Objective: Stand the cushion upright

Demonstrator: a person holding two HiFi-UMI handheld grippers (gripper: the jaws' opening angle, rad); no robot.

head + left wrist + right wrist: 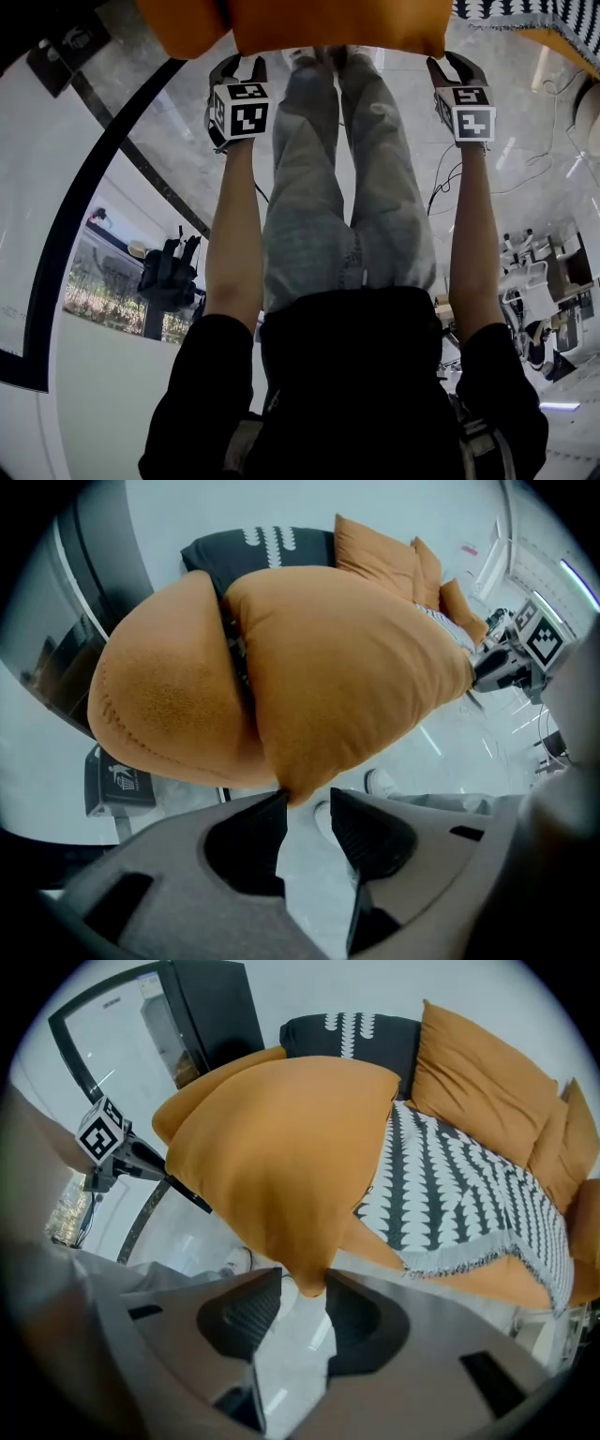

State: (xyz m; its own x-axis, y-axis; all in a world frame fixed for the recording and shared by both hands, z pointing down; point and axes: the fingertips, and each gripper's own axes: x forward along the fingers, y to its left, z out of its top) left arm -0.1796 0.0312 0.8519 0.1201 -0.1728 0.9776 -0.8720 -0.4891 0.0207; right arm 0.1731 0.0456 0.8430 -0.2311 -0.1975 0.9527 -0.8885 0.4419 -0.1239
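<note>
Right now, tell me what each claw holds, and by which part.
Nothing: left claw and right claw are open, a corner of the orange cushion loose inside each.

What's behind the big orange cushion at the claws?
A black patterned cushion, lower part covered by the orange cushion. More orange cushions stand beside it. The seat behind is hidden.
</note>
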